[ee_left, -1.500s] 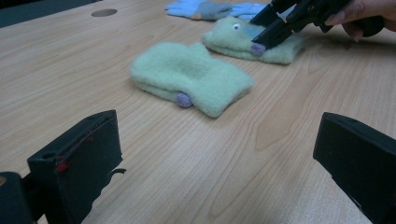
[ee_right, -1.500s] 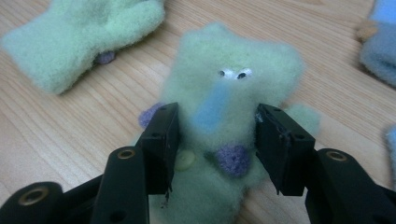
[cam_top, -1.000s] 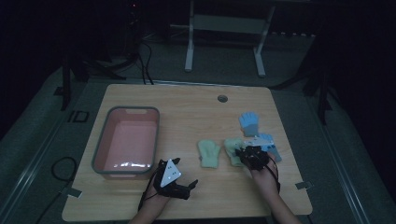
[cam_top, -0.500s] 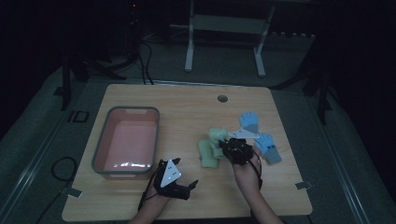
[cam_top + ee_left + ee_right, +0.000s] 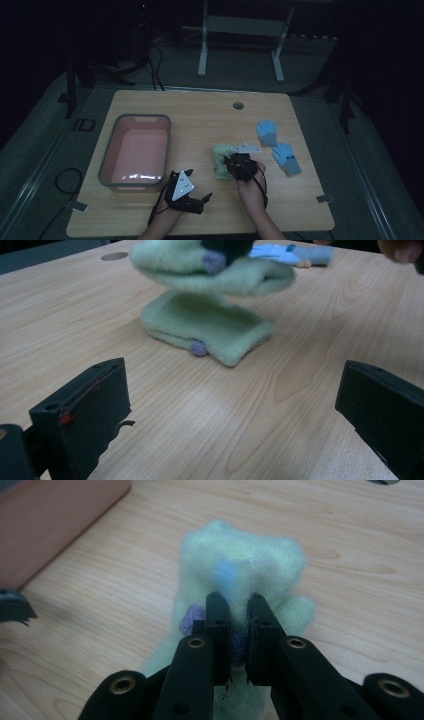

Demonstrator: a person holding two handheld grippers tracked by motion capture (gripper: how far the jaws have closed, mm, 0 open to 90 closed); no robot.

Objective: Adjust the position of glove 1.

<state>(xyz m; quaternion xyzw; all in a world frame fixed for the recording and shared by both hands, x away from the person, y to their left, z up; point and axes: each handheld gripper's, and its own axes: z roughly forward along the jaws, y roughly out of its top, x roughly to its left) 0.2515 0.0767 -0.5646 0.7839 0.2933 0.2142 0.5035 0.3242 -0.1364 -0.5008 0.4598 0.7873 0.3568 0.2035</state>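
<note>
My right gripper (image 5: pixel 235 612) is shut on a fuzzy green glove (image 5: pixel 240 565) and holds it just off the table. In the high view the right gripper (image 5: pixel 232 162) sits mid-table with the held green glove (image 5: pixel 220 151) over a second green glove (image 5: pixel 219 174) that lies flat. From the left gripper view, the lifted glove (image 5: pixel 215 270) hangs above the lying glove (image 5: pixel 207 330). My left gripper (image 5: pixel 230 405) rests low near the table's front edge, jaws open wide and nothing between them; the high view shows the left gripper (image 5: pixel 200 189) left of the gloves.
A pink tray (image 5: pixel 107 167) with a grey rim stands at the table's left. Two blue gloves (image 5: pixel 267 132) (image 5: pixel 287 159) lie to the right of my right hand. A round cable hole (image 5: pixel 238 105) sits near the far edge.
My right gripper has carried the green glove leftward, away from the blue gloves, until it hangs over the other green glove. The left gripper has stayed put.
</note>
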